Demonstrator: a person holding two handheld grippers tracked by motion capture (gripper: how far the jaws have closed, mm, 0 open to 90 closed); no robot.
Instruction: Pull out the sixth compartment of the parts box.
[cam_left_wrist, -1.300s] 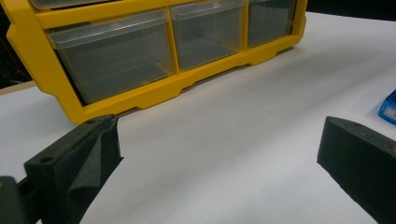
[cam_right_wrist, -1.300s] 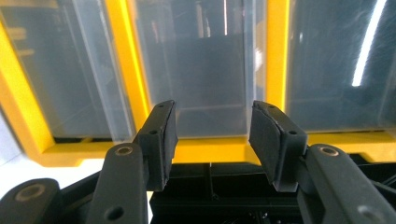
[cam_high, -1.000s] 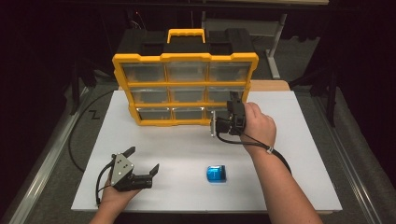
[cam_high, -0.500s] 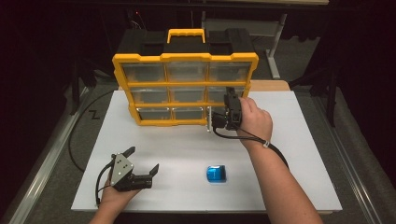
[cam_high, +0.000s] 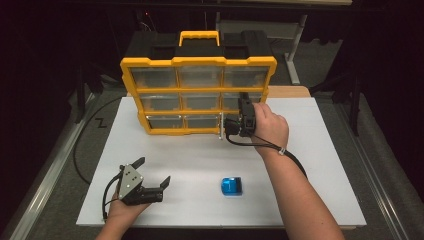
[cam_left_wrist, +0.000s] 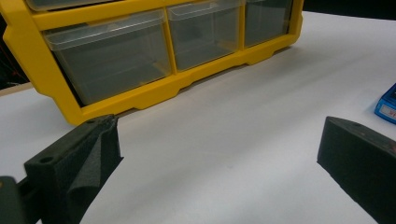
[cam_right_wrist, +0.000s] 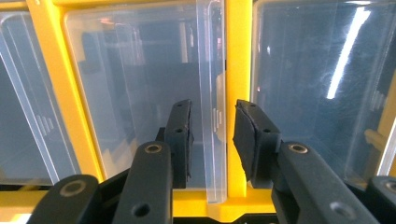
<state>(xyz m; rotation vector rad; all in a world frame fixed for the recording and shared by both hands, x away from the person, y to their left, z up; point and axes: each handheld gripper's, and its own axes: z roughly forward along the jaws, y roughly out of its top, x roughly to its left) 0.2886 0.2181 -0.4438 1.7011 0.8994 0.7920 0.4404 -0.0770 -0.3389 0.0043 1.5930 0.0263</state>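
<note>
Two grippers are in my hands, and from the high view only one is working: the right gripper (cam_high: 226, 127) is pushed up against the bottom row of the yellow organizer (cam_high: 197, 62), level with a clear drawer lip (cam_high: 220, 127) that I mean to pull on. The left gripper (cam_high: 153, 170) lies low on the white table (cam_high: 300, 190), well apart from the organizer, parked so it stays out of the way. A small blue box (cam_high: 231, 186) lies near the front edge between my forearms, clear of the drawer's path as far as I can judge. Through the left gripper view, the left gripper (cam_left_wrist: 219, 140) has its jaws spread wide with only bare table between them; the organizer (cam_left_wrist: 140, 100) stands ahead and the blue box (cam_left_wrist: 387, 105) peeks in at the right edge. Through the right gripper view, the right gripper (cam_right_wrist: 212, 126) straddles the clear drawer lip (cam_right_wrist: 212, 70), which runs just beside a yellow divider (cam_right_wrist: 238, 56). Its jaws have just been closing, and the pads (cam_right_wrist: 180, 135) now stand very near the lip on either side, seemingly not yet pinching it. That divider crowds one pad, so I could catch the frame instead of the lip.
</note>
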